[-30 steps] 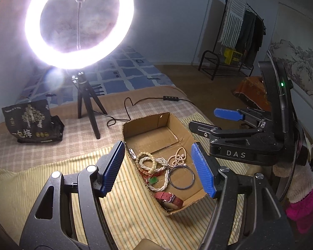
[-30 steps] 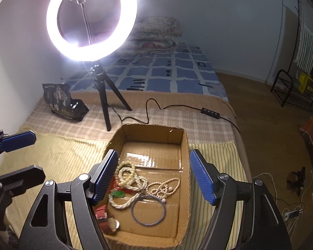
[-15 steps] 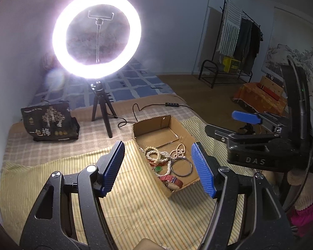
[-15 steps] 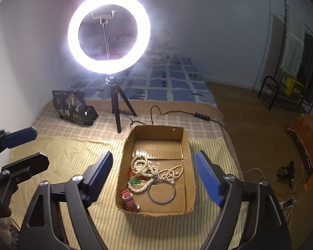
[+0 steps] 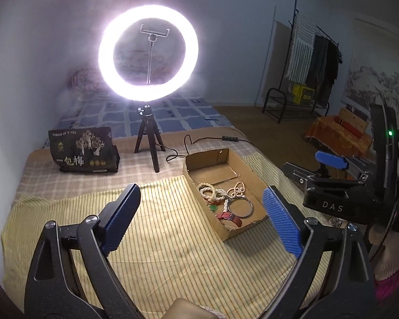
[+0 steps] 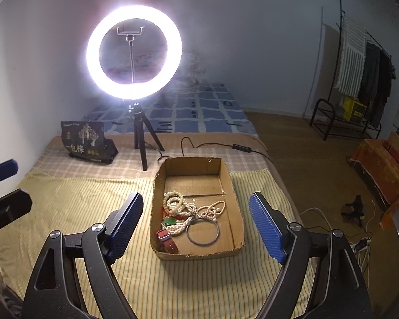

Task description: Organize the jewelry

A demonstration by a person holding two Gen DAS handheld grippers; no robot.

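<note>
An open cardboard box [image 6: 227, 175] sits on the striped yellow cloth [image 6: 74, 199] on the bed. In it lie pearl bead strands [image 6: 177, 203], a metal bangle [image 6: 202, 231], a red watch strap [image 6: 167, 240] and a green pendant [image 6: 168, 222]. The box also shows in the left wrist view [image 5: 250, 171], with the bangle [image 5: 241, 207] and red strap [image 5: 230, 218]. My right gripper [image 6: 195, 224] is open and empty, held back above the box's near end. My left gripper [image 5: 202, 216] is open and empty, left of the box. The right gripper shows in the left wrist view [image 5: 329, 171].
A lit ring light [image 6: 134, 53] on a black tripod [image 6: 143, 143] stands behind the box, its cable [image 6: 242, 147] trailing right. A black printed bag [image 6: 86, 143] lies at the back left. The bed's right edge drops to a wooden floor [image 6: 306, 159] with cables.
Both grippers have pulled back and up from the box, which now looks smaller and farther. Both stay open and empty. The jewelry in the box has not moved.
</note>
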